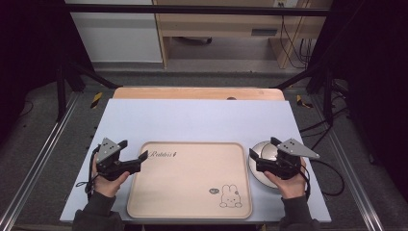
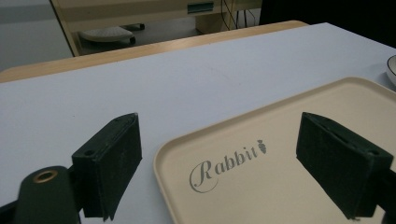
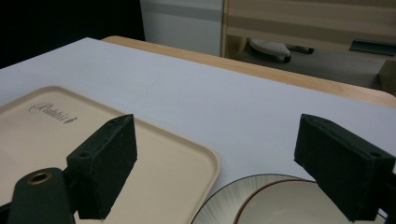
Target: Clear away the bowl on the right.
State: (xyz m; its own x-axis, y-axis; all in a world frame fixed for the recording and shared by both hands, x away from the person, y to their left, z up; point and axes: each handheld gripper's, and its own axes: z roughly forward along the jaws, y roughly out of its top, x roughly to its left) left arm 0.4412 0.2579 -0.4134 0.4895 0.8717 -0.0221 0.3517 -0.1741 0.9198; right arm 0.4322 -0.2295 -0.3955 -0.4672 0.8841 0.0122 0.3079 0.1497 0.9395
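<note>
Resting near the tabletop's front edge, a beige tray (image 1: 190, 180) lies flat on the pale sheet that covers the table (image 1: 192, 118), with a gripper at each of its short sides. The left gripper (image 1: 133, 152) sits at the tray's far left corner with its jaws wide apart; in the left gripper view one jaw stands over the bare sheet outside the rim and the other over the tray's floor, so the corner rim lies between them, and whether either jaw touches it cannot be told. The word "Rabbit" (image 2: 227, 163) is printed just inside that corner, and a small rabbit drawing (image 1: 230, 196) sits near the tray's front right corner. The right gripper (image 1: 263, 147) is also spread open, held over a bowl (image 1: 263, 151) that stands just beside the tray's right edge, near the table's right edge. In the right gripper view the bowl's white ribbed rim (image 3: 224, 198) with a brown ring inside lies low between the jaws, and nothing is clamped. Each hand (image 1: 108, 180) grips its tool from the front edge.
</note>
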